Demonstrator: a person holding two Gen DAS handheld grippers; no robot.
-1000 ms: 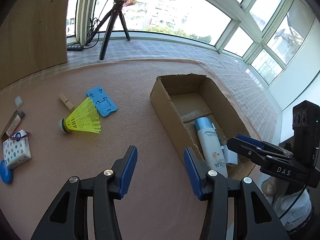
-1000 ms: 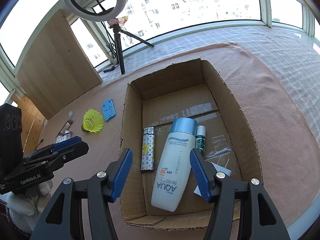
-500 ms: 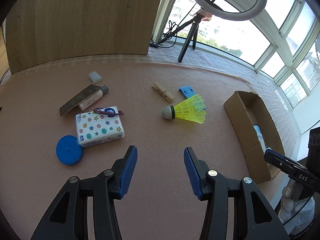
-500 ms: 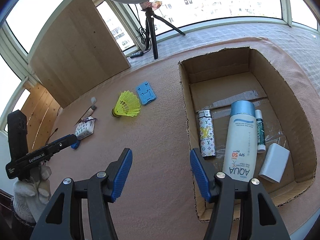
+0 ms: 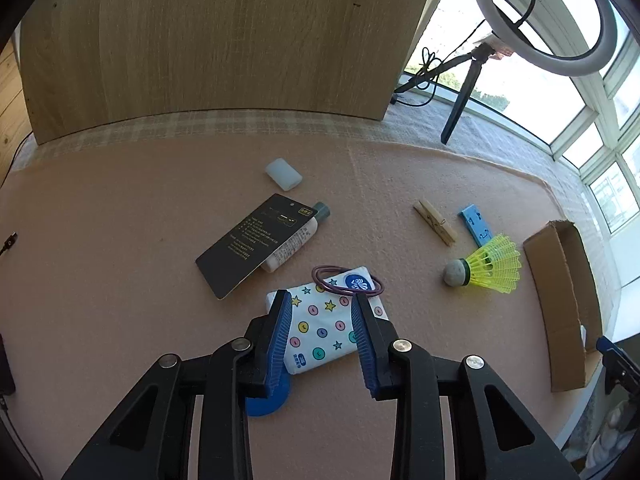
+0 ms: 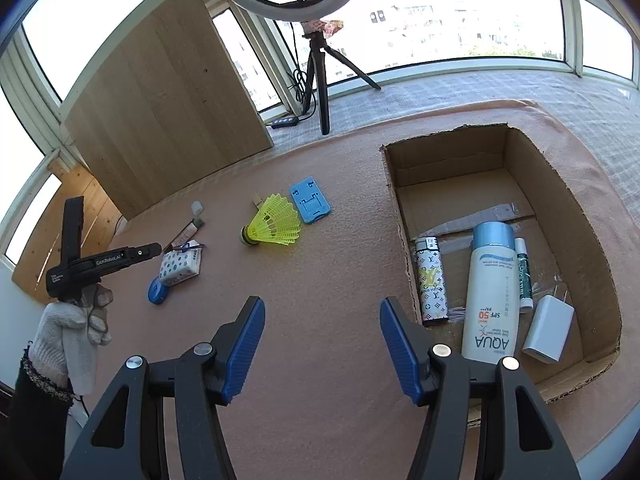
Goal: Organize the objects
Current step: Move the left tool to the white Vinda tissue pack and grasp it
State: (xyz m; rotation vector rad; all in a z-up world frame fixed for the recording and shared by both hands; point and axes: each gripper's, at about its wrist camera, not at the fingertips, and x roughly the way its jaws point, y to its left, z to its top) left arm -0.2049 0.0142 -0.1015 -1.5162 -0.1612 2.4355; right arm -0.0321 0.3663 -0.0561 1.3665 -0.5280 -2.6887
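Left gripper (image 5: 320,320) has swung off the cardboard box (image 5: 560,304) and dropped onto the tissue pack (image 5: 324,324); half a second ago the pack sat well ahead at 10 o'clock, now it lies between the blue pads. Jaws are narrowed around the pack, pads (image 5: 280,328) at its two sides; contact can't be confirmed. Purple hair tie (image 5: 346,280) rests on the pack's far end, blue round disc (image 5: 266,398) pokes out under the left finger. Black card (image 5: 252,244) over a small tube (image 5: 296,240) sits at 11 o'clock, shuttlecock (image 5: 486,269) and clothespin (image 5: 434,222) at 2 o'clock, box at 3 o'clock.

Right gripper (image 6: 322,344) hovers wide open over bare mat, holding nothing, shifted left, so the box (image 6: 400,208) now sits at 2 o'clock. Inside it: sunscreen bottle (image 6: 490,292), lighter (image 6: 430,284), white charger (image 6: 548,330). From there, the gloved left hand (image 6: 70,324) is at 9 o'clock, its gripper level and aimed at the pack (image 6: 180,266).
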